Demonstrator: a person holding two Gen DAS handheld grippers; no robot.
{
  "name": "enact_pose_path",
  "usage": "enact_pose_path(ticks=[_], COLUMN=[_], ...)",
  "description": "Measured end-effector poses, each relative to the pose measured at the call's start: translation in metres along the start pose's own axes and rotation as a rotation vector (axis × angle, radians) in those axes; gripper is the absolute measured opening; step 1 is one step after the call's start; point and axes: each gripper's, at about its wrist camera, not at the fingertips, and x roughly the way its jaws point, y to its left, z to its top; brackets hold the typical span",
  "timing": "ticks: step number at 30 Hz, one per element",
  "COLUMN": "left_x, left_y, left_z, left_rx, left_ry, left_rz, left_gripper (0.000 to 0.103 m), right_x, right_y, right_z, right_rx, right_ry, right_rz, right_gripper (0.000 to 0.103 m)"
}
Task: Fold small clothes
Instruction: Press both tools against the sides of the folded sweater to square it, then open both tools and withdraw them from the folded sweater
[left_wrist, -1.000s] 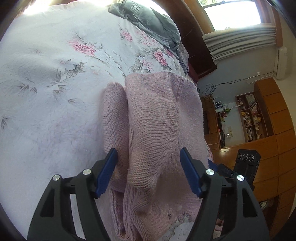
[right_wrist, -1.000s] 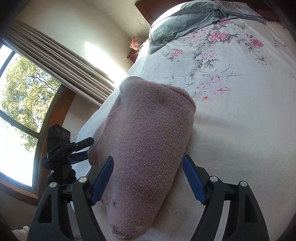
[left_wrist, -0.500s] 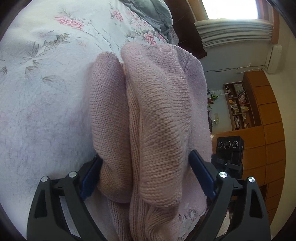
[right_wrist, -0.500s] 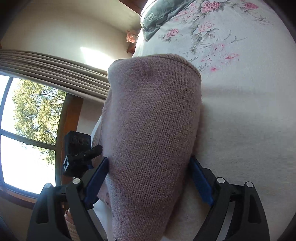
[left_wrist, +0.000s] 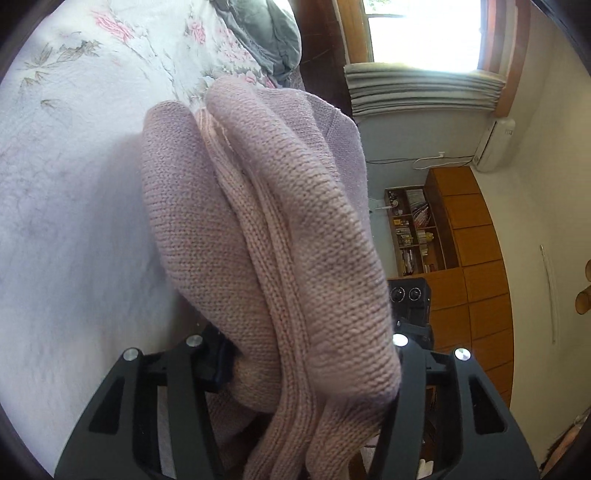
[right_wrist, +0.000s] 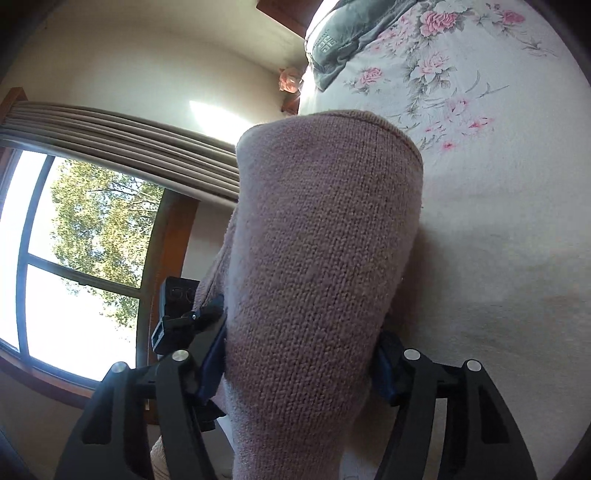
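On the bed (left_wrist: 74, 221), under a white floral bedspread (right_wrist: 480, 184), a grey pillow (right_wrist: 343, 33) lies at the far end. Pink knit sweater (left_wrist: 295, 240), folded in thick layers, sits near the bed's edge, bulging up between both tools. Left tongs (left_wrist: 306, 354): pads pressed into the knit on both sides, clamped on the sweater. Right tongs (right_wrist: 299, 365): blue pads likewise clamped on the sweater.
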Motion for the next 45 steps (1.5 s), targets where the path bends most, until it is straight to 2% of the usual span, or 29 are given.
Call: enact_pose_path(ticks=[3,6,8,12,14,17,20,23,26,29,33,38,41,45], left_x=[0.014,0.034,0.049,0.086,0.099,0.121,0.141,0.138,0.134,0.127,0.107,0.092,0.093,0.094], left_y=[-0.034,-0.074,-0.094,-0.120,-0.116,-0.095,-0.057,-0.038,-0.047,-0.063,-0.080,-0.088,-0.084,-0.075], left_z=[-0.019,-0.042,-0.056,-0.088,-0.101,-0.115,-0.130,-0.134,-0.135,-0.140,-0.155,-0.174,-0.184,-0.182], left_rx=[0.040,0.122,0.142,0.197,0.193,0.207,0.152,0.115,0.110,0.157,0.213,0.238,0.251,0.209], left_ry=[0.017,0.039,0.057,0.102,0.122,0.146,0.165,0.127,0.112,0.101,0.084,0.079,0.086,0.085], left_rz=[-0.021,-0.002,-0.005,0.034,0.050,0.142,0.236,0.204,0.255,0.335,0.406,0.433,0.472,0.488], left_gripper=[0.051,0.051,0.052,0.052,0.052,0.052,0.056,0.059,0.062,0.063,0.065,0.067,0.067,0.065], right_x=[-0.037,-0.081,-0.110,-0.158,-0.171,-0.173,-0.158,-0.155,-0.158,-0.172,-0.188,-0.190,-0.180,-0.171], right_y=[0.006,0.010,0.010,-0.003,-0.021,-0.057,-0.097,-0.099,-0.089,-0.084,-0.080,-0.086,-0.088,-0.085], right_z=[-0.008,-0.024,-0.037,-0.060,-0.072,-0.084,-0.095,-0.102,-0.101,-0.106,-0.136,-0.179,-0.191,-0.188], right_rx=[-0.016,-0.044,-0.047,-0.032,-0.005,0.042,0.084,0.039,0.020,0.017,0.026,0.071,0.067,0.077], right_ry=[-0.007,-0.014,-0.026,-0.047,-0.052,-0.046,-0.024,-0.050,-0.045,-0.063,-0.070,-0.052,-0.052,-0.033], right_rz=[0.019,0.014,0.013,-0.009,-0.018,-0.058,-0.080,-0.069,-0.102,-0.114,-0.105,-0.062,-0.046,-0.060], right_gripper=[0.065,0.065,0.065,0.065,0.065,0.065,0.066,0.068,0.073,0.082,0.084,0.083,0.077,0.038])
